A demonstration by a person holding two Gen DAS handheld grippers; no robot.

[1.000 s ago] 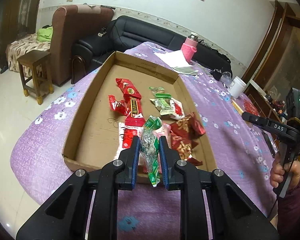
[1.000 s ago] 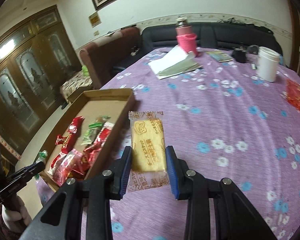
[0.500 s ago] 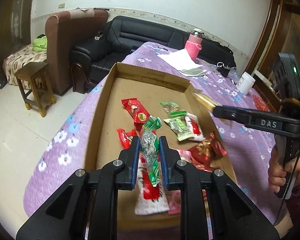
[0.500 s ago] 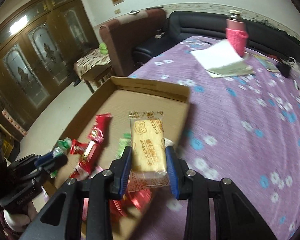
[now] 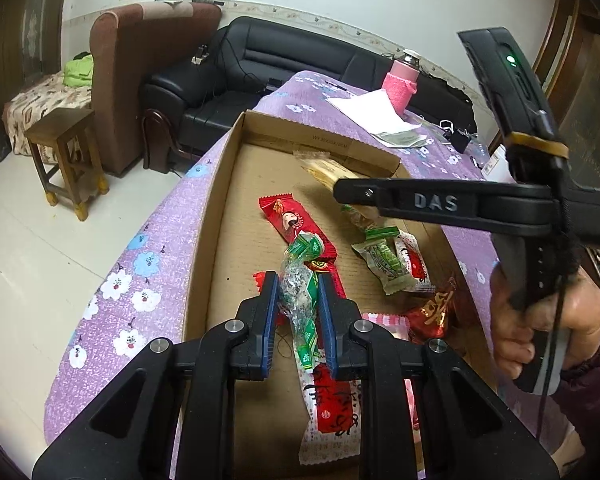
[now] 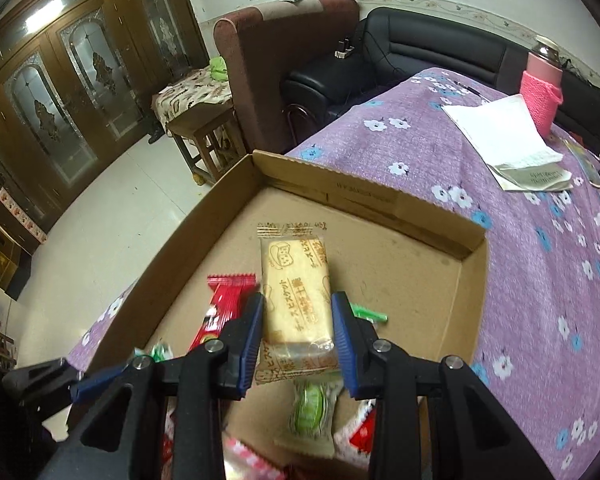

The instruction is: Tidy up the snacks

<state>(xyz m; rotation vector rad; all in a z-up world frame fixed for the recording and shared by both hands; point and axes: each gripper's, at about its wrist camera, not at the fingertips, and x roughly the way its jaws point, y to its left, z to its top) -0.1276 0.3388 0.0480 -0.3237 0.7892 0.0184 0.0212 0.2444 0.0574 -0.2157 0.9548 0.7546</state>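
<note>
My left gripper (image 5: pixel 298 292) is shut on a green-and-clear wrapped candy (image 5: pixel 300 280) and holds it above the near part of the cardboard box (image 5: pixel 220 184). My right gripper (image 6: pixel 298 312) is shut on a yellow biscuit packet (image 6: pixel 296 284) and holds it over the box's (image 6: pixel 428 220) middle; it shows from the side in the left wrist view (image 5: pixel 440 202), with the biscuit packet (image 5: pixel 320 170) sticking out. In the box lie a red bar (image 5: pixel 292 220), green packets (image 5: pixel 380 256) and several red snacks (image 5: pixel 432 312).
The box rests on a table with a purple flowered cloth (image 6: pixel 540 260). A pink-sleeved bottle (image 6: pixel 540 92) and white papers (image 6: pixel 500 132) lie at the table's far end. A wooden stool (image 5: pixel 64 156), a brown armchair (image 5: pixel 140 64) and a black sofa (image 5: pixel 280 64) stand beyond the table.
My right gripper carried the biscuit packet from above the tablecloth leftward over the box. My left gripper moved forward over the box with the candy still held.
</note>
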